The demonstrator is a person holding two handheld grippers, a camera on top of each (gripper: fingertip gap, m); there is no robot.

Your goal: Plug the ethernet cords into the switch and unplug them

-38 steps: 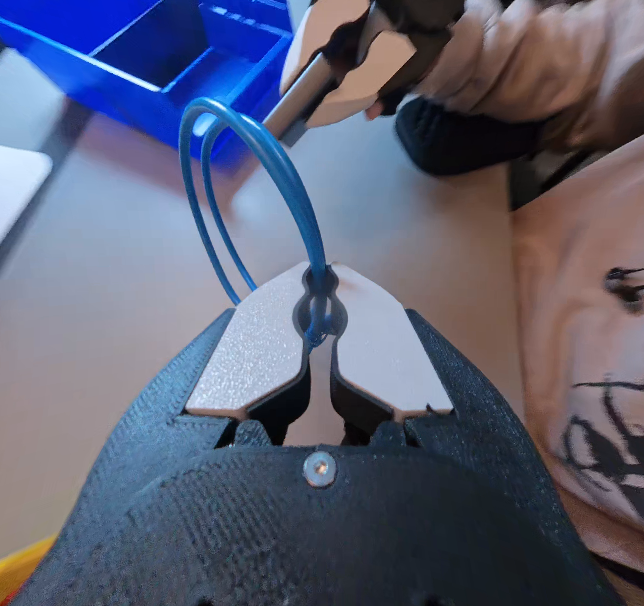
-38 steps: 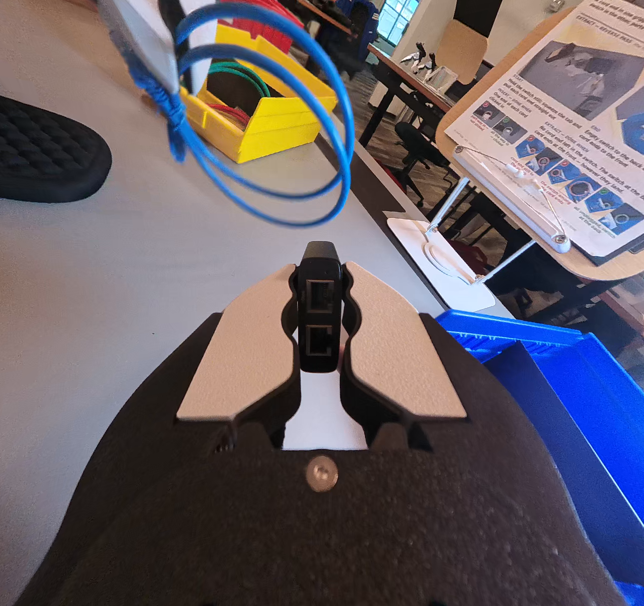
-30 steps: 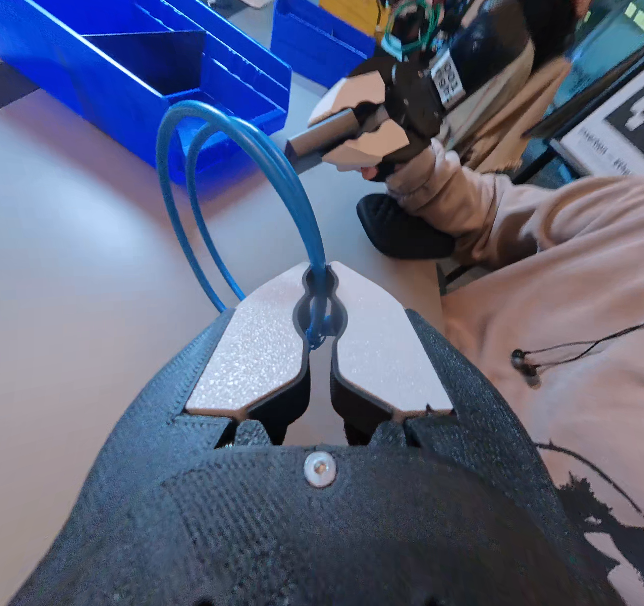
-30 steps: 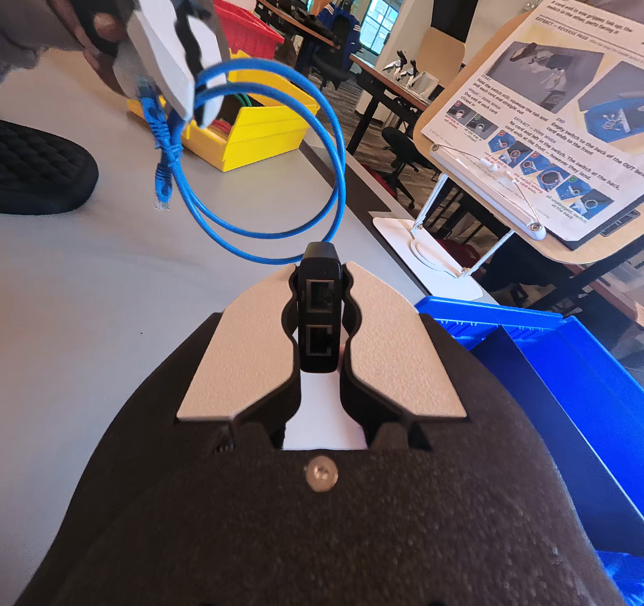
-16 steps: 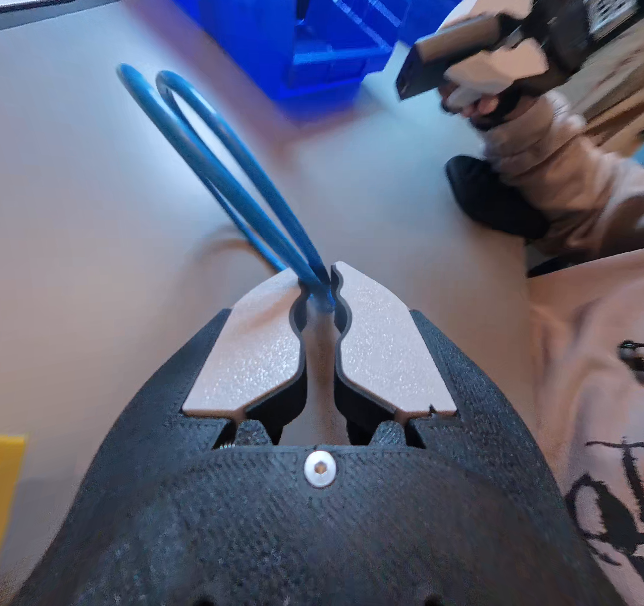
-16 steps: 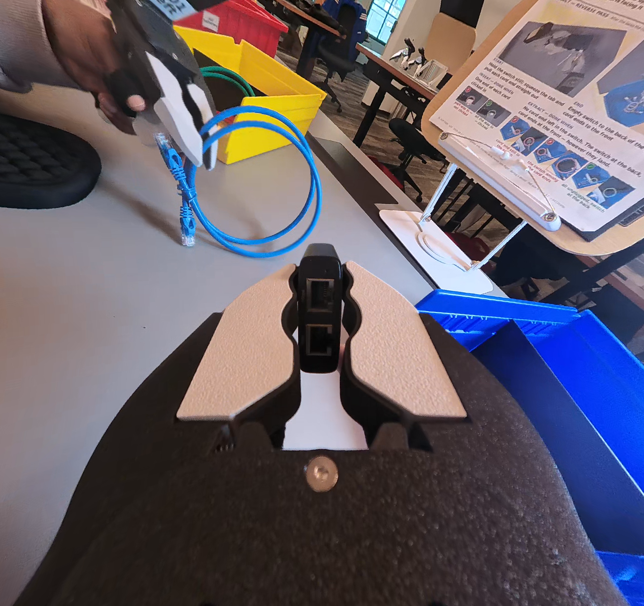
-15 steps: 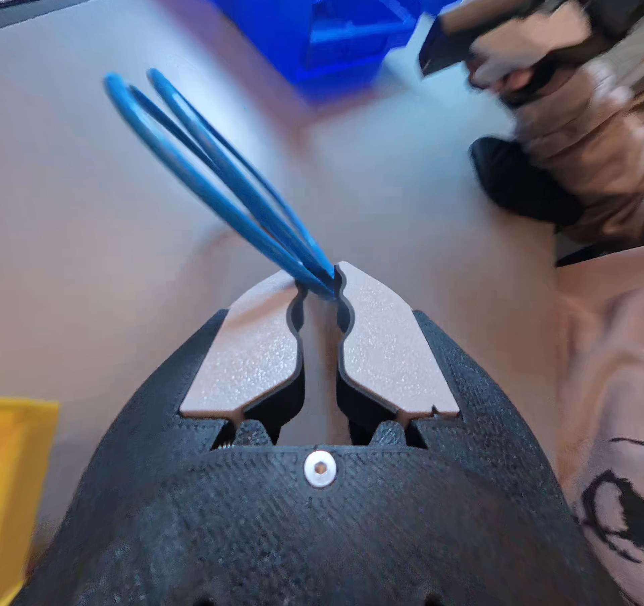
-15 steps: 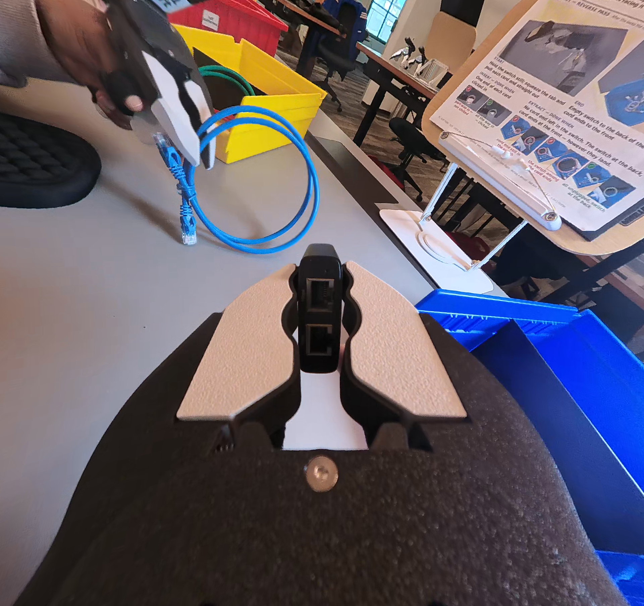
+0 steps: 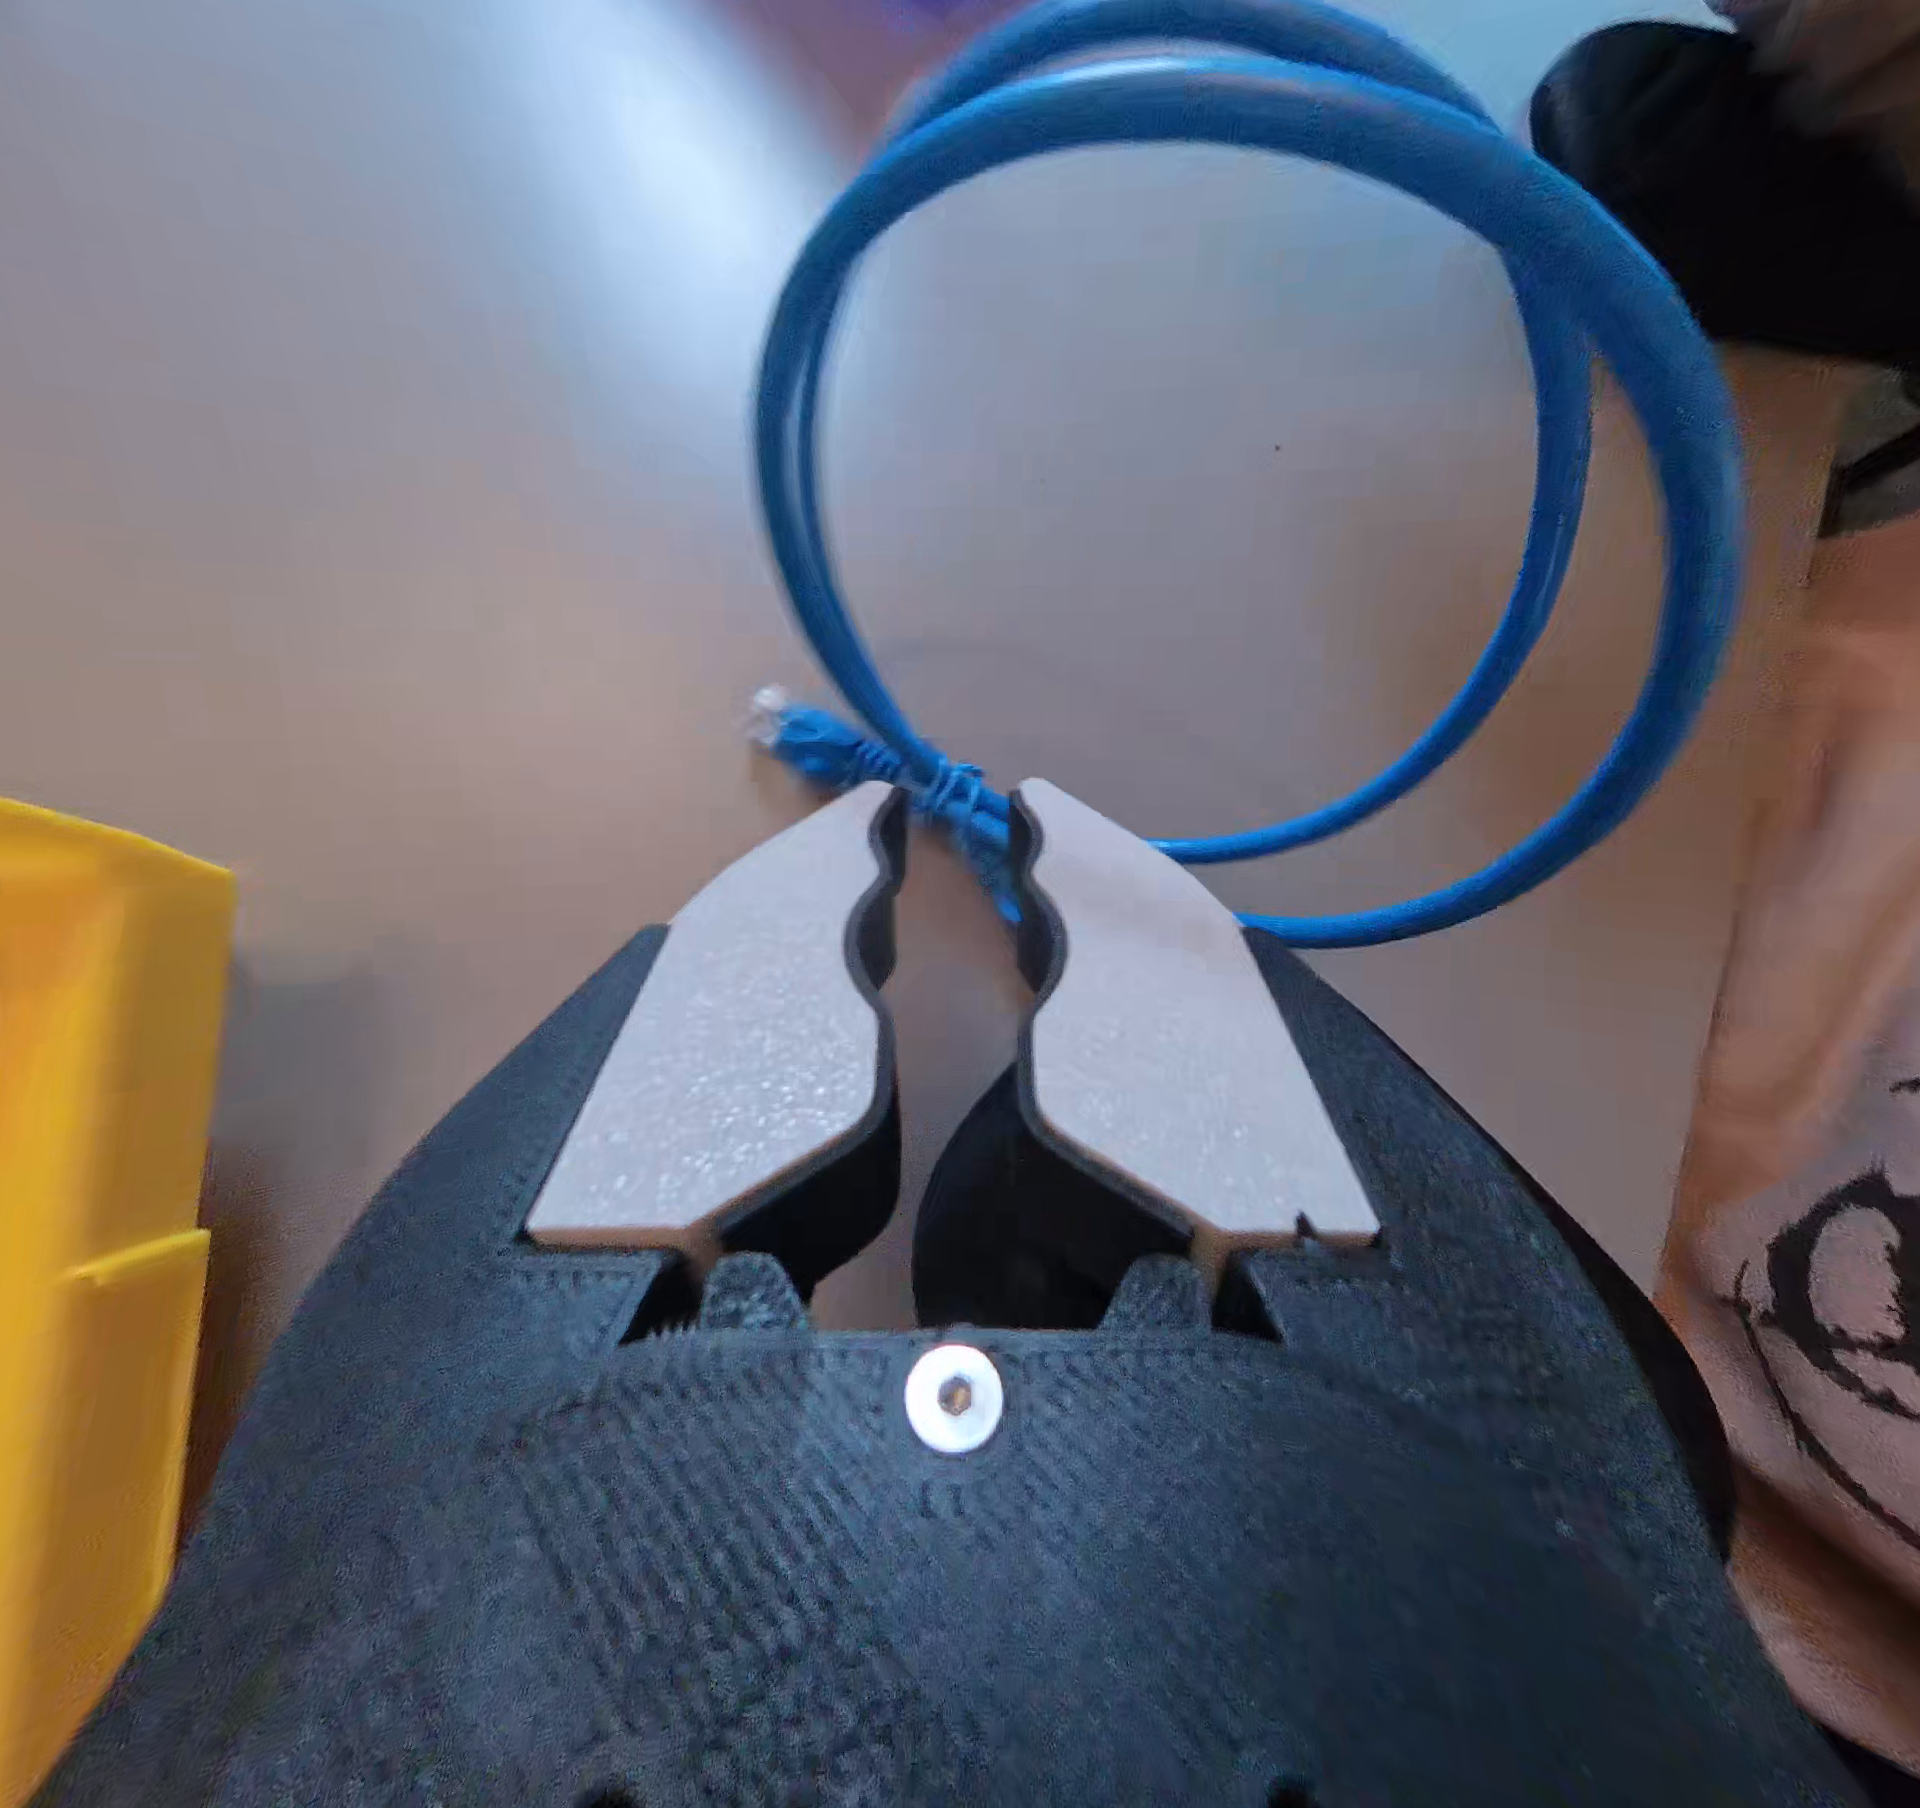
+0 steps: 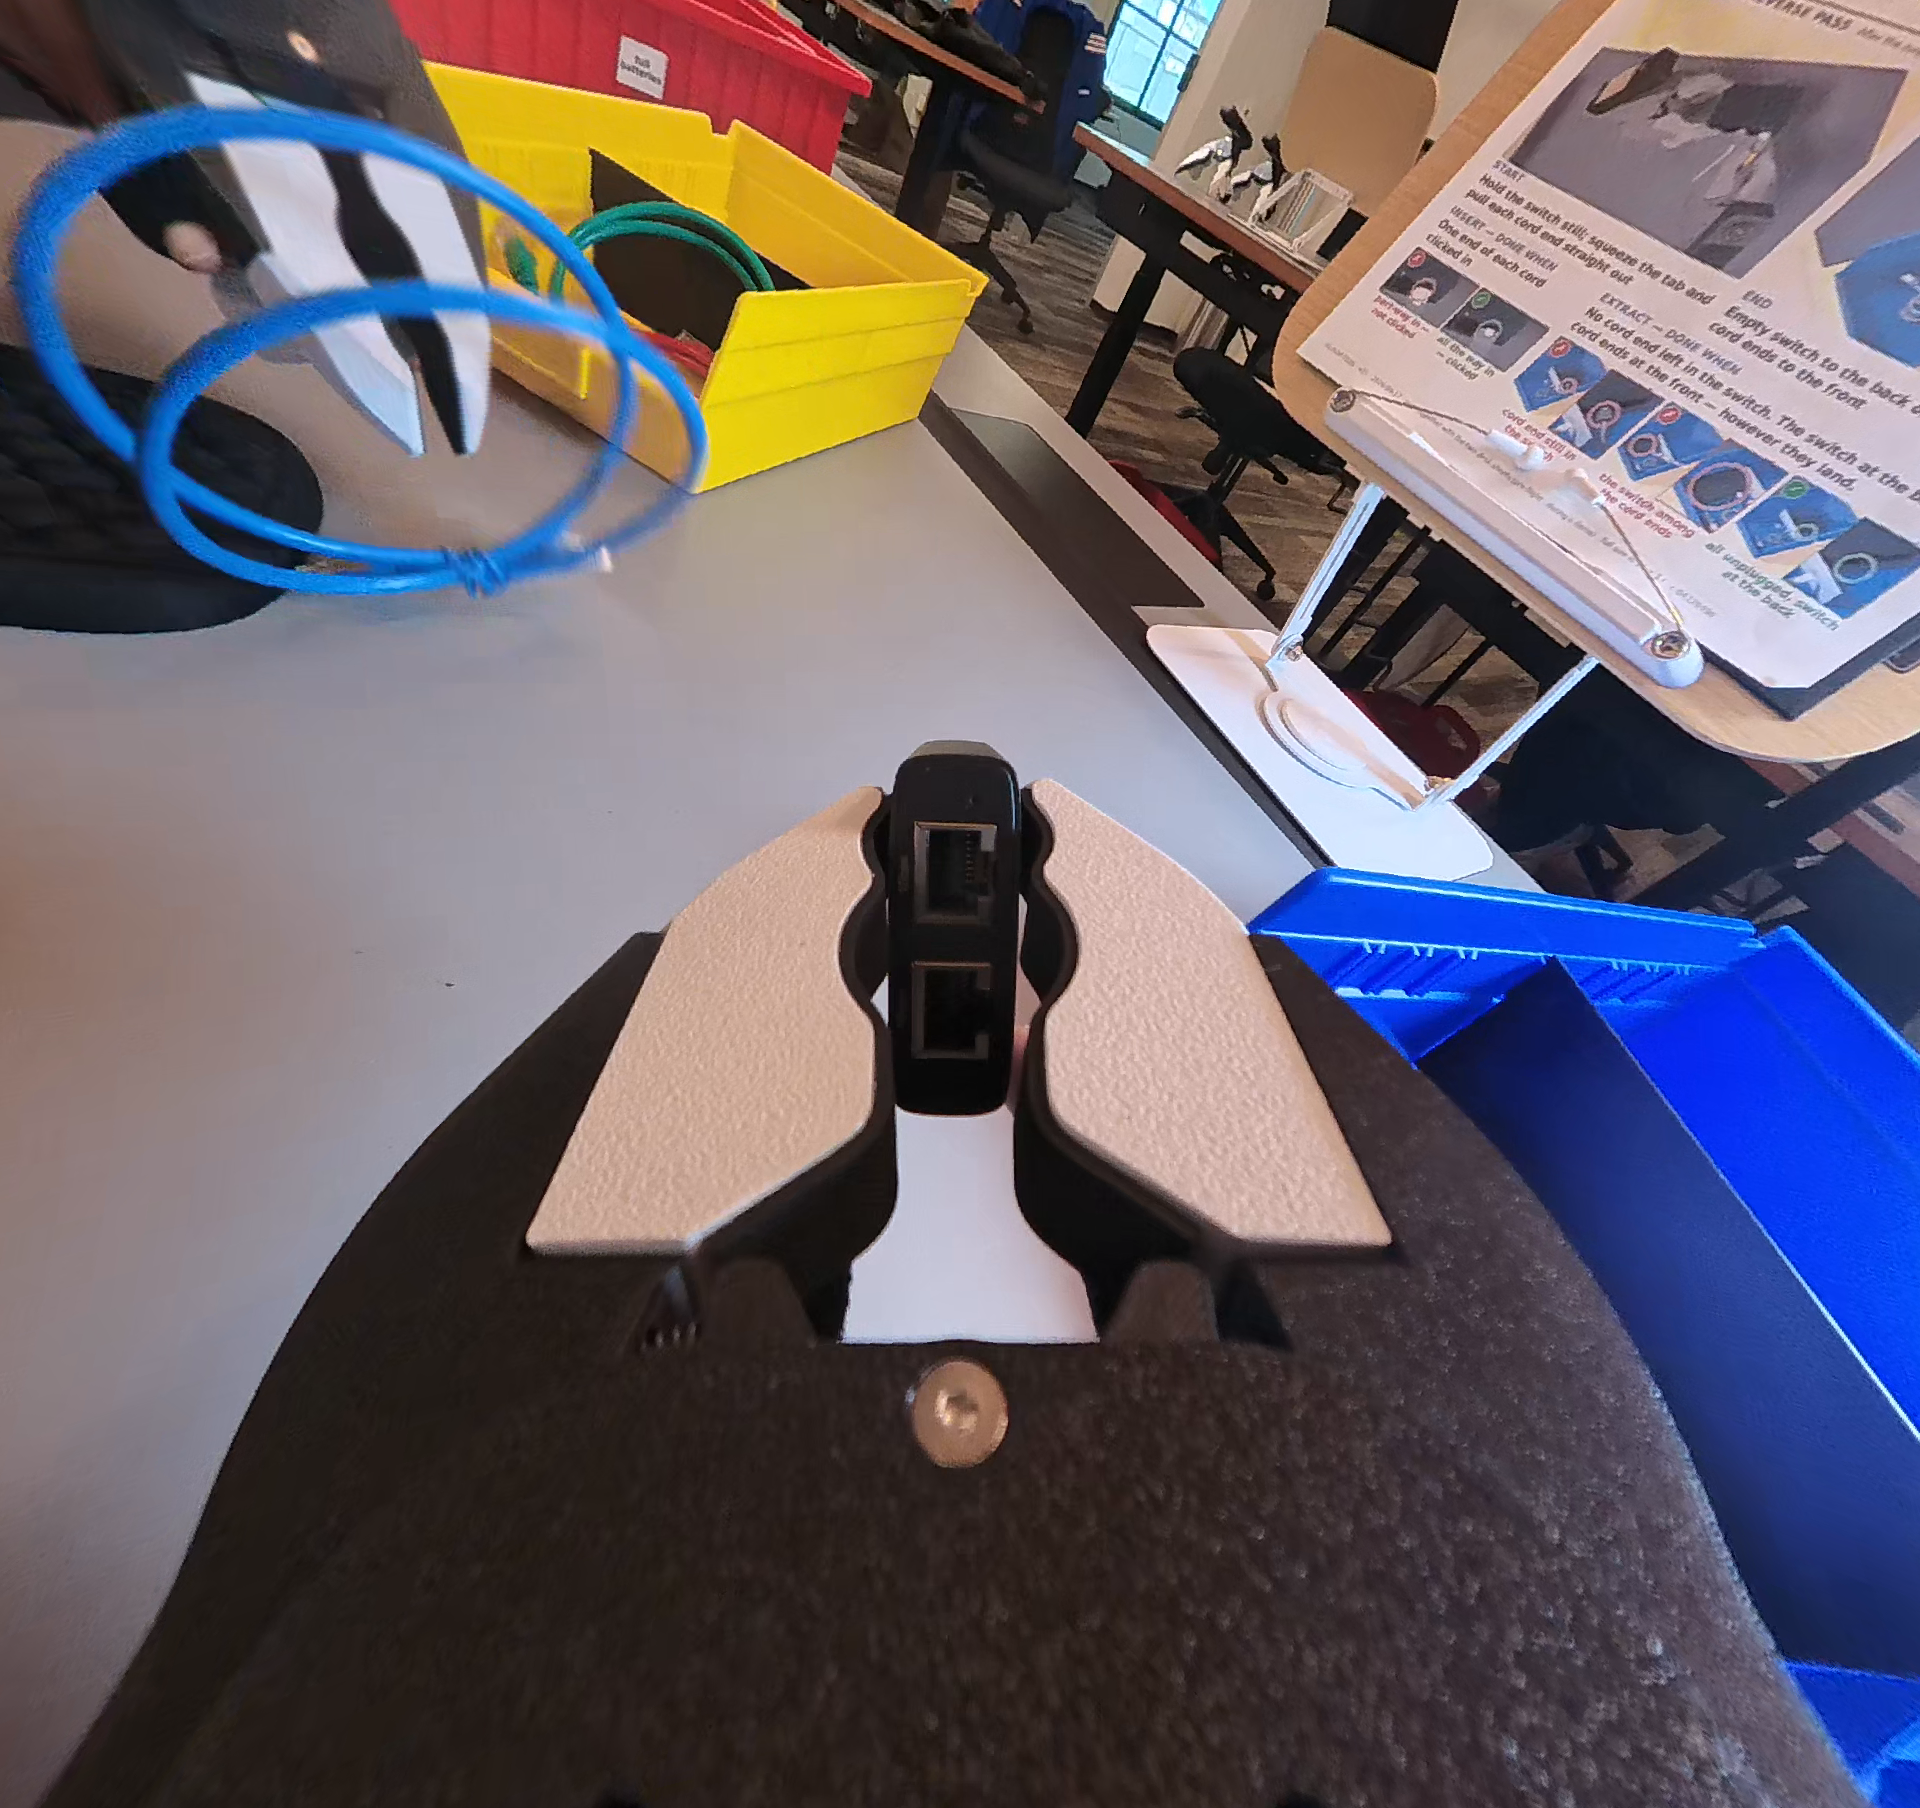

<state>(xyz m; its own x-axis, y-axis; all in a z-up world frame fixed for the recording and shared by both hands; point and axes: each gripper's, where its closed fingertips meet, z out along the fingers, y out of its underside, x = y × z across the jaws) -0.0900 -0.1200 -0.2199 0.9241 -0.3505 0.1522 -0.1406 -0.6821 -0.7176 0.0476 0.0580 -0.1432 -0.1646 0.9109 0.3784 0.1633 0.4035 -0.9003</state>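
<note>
My left gripper [image 9: 956, 802] is open, its jaws a little apart. The coiled blue ethernet cord [image 9: 1558, 231] lies loose just beyond the fingertips, its tied part between them and one plug [image 9: 790, 724] pointing left. In the right wrist view the blue cord [image 10: 473, 569] is blurred, just under the left gripper [image 10: 436, 444], low over the grey table [image 10: 312, 823]. My right gripper [image 10: 954, 792] is shut on a small black switch [image 10: 951, 927], held upright with two empty ports facing the camera.
A yellow bin [image 10: 831, 345] holding a green cord [image 10: 665, 241] stands behind the left gripper, a red bin [image 10: 623, 23] beyond it. A blue bin [image 10: 1662, 1083] sits at my right. An instruction board [image 10: 1662, 304] stands past the table edge. A black pad [image 10: 83, 532] lies at the left. The grippers' ends are close to 25 cm from one another.
The left gripper swung down toward the table and opened, letting go of the blue cord, which now drops free. The right gripper kept still with the switch.
</note>
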